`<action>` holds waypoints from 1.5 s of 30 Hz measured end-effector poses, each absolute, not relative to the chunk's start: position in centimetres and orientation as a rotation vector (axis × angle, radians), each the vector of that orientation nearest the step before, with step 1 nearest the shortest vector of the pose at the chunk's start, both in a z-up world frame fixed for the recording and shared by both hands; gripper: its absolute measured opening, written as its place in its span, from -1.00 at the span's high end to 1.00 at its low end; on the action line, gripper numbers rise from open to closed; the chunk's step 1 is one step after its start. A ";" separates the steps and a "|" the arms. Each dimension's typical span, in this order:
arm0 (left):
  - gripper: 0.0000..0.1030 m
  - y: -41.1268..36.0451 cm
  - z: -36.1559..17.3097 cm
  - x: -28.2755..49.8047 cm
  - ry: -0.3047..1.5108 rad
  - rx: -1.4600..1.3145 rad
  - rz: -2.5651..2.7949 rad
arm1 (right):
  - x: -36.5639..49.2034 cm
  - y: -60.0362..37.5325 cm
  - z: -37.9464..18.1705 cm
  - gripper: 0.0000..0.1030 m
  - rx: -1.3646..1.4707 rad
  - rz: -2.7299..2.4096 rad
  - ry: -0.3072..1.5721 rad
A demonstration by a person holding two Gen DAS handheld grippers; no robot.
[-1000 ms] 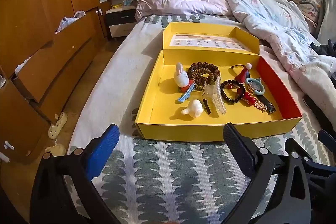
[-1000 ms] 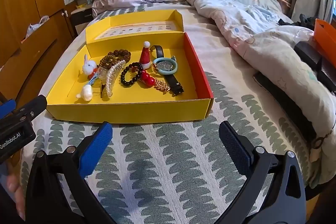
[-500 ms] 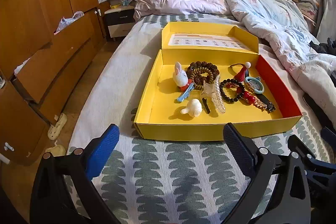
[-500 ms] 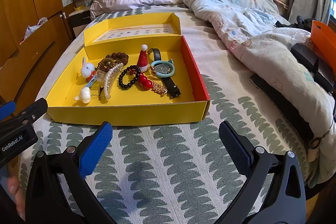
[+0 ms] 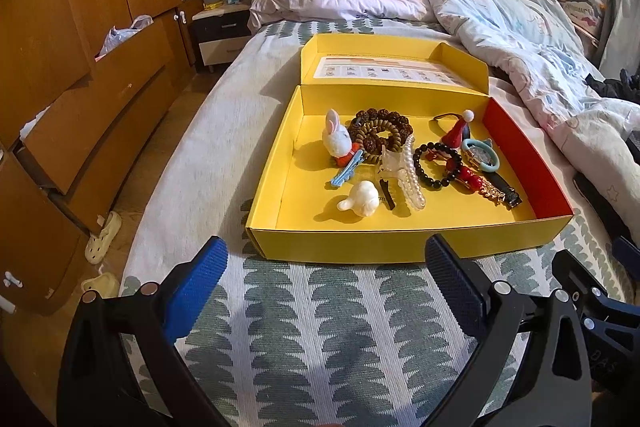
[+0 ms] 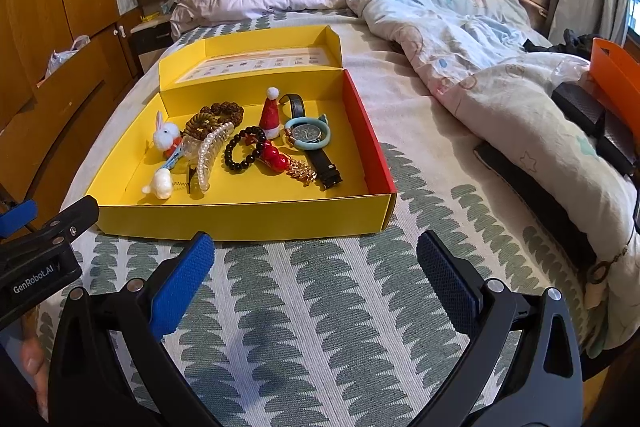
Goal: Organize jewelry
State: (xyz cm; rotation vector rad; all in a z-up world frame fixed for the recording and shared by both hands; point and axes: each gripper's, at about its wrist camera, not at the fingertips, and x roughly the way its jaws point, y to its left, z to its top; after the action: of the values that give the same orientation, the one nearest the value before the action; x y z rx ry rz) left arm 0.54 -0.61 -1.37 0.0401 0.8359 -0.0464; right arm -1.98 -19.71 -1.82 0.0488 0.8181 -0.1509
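Both grippers hang over the leaf-print bedspread (image 5: 320,327), just short of the yellow box (image 5: 360,241), and neither is holding a thing. The left gripper (image 5: 326,269) has its blue pads spread wide, empty air between them; the right gripper (image 6: 314,261) is the same, jaws gaping, nothing touching them. In the right view the left tool pokes in at the left edge, and a bit of a hand (image 6: 34,367) shows low beside it. The box sits flat on the bed with its lid (image 5: 394,67) folded back behind it, a printed sheet inside the lid. All the jewelry is in the tray, bunched toward the middle and right. On the left, a white bunny clip (image 5: 337,141) stands upright, with a blue hair clip (image 5: 347,171) just in front of it. Behind, brown bead bracelets (image 5: 380,133) lie stacked. A pearl claw clip (image 5: 410,175) runs front to back at centre, a small white figure (image 5: 362,201) near the front wall beside a thin black pin (image 5: 387,193). Right of centre, a black bead bracelet (image 6: 244,149) lies against red beads (image 6: 274,155) and a gold chain piece (image 6: 302,171). A little Santa hat (image 6: 271,113) stands upright behind them. Farthest right, a watch (image 6: 307,135) lies on its black strap, ringed by a teal hair tie (image 6: 326,141). A rumpled duvet (image 6: 460,39) covers the right of the bed, well apart from the box.
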 end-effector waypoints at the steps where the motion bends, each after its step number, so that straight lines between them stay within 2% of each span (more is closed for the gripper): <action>1: -0.90 -0.6 -1.4 0.6 0.837 0.040 -0.049 | -2.0 -19.7 -1.8 -0.95 0.049 -0.151 0.817; 30: -0.90 -1.3 -1.9 1.4 0.856 0.077 -0.101 | -1.9 -20.0 -1.6 -0.95 0.089 -0.106 0.821; 38: -0.90 0.2 -1.5 2.5 0.854 0.029 -0.101 | -2.2 -20.0 -0.5 -0.95 0.061 -0.064 0.764; 45: -0.90 1.4 -2.7 4.2 0.925 -0.048 -0.120 | -1.3 -21.0 -0.3 -0.94 0.097 -0.019 0.752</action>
State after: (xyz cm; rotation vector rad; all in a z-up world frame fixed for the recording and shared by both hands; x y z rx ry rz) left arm 4.18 1.40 -2.69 -0.0479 0.9255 -0.1196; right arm -1.26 -21.01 -0.29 0.0972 0.7523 -0.0187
